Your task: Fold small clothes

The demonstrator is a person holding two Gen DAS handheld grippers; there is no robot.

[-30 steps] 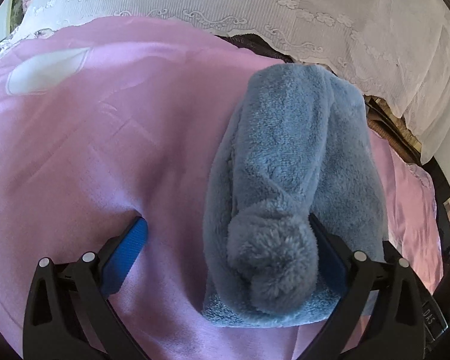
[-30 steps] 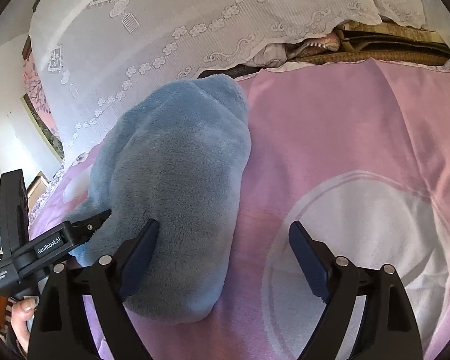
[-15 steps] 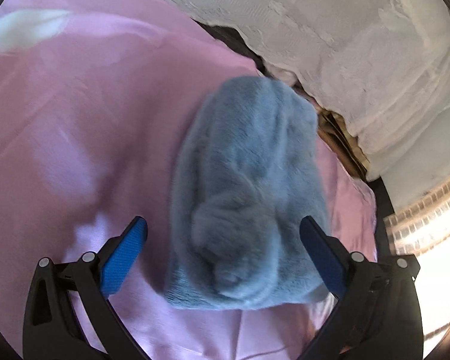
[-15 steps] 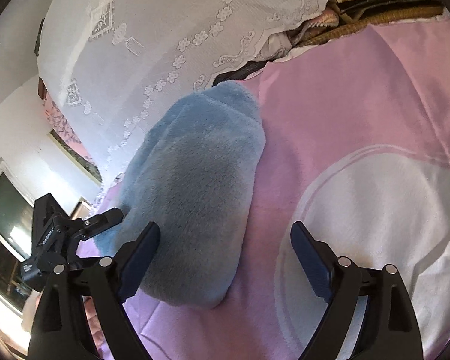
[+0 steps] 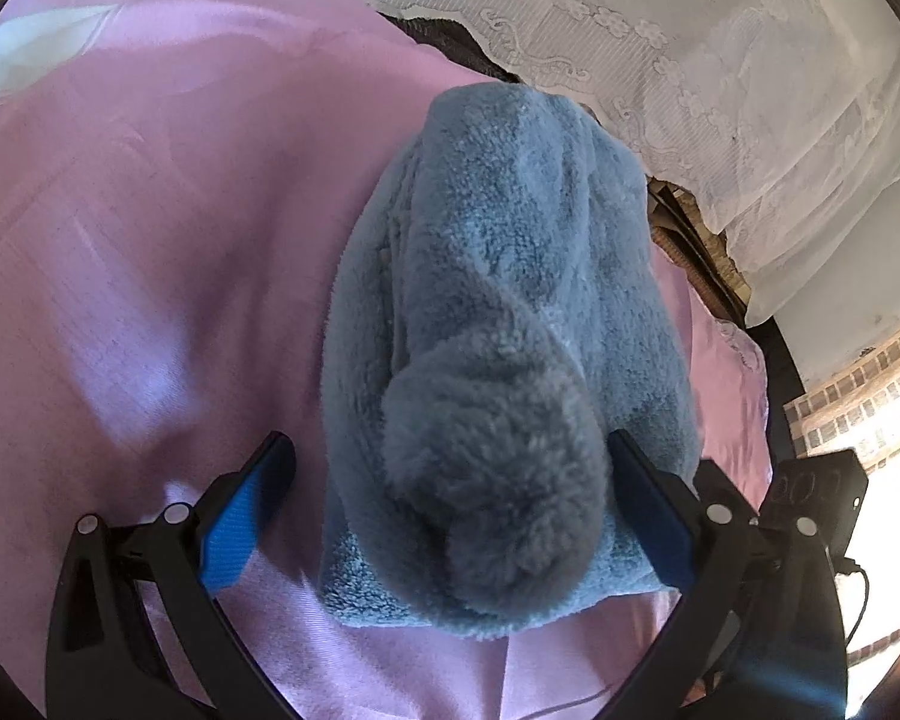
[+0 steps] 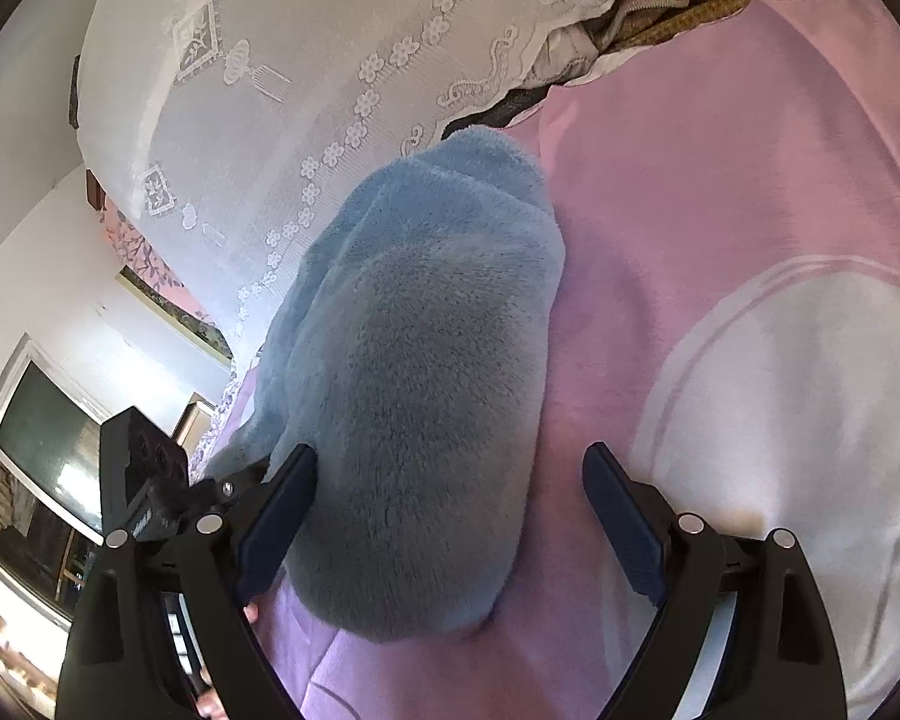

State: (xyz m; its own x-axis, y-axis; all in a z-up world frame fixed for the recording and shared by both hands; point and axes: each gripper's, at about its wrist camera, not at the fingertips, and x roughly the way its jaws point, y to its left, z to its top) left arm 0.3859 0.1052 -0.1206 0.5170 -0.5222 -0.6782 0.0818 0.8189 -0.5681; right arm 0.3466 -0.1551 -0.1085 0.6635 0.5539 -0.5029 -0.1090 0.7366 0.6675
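A fluffy grey-blue garment [image 5: 510, 324] lies bundled lengthwise on a pink cloth [image 5: 150, 228]. In the left wrist view its rolled near end bulges up between the fingers of my left gripper [image 5: 450, 480], which is open; the right finger [image 5: 648, 510] touches the fleece, the blue-padded left finger [image 5: 246, 510] stands apart. In the right wrist view the same garment [image 6: 414, 396] lies under the left half of my right gripper [image 6: 450, 504], also open, its left finger [image 6: 276, 528] pressed against the fleece. The left gripper's body shows beyond it at the left.
White lace fabric [image 5: 690, 60] hangs behind the cloth, with dark wicker-like items [image 5: 684, 240] under it. The pink cloth carries a large white round patch [image 6: 810, 420] at the right. A window [image 6: 36, 450] and brick wall lie off the edges.
Both grippers have tilted and shifted slightly around the bundle. The left gripper has come back close, so the rolled end fills its jaws again. Both stayed open; the garment has not moved.
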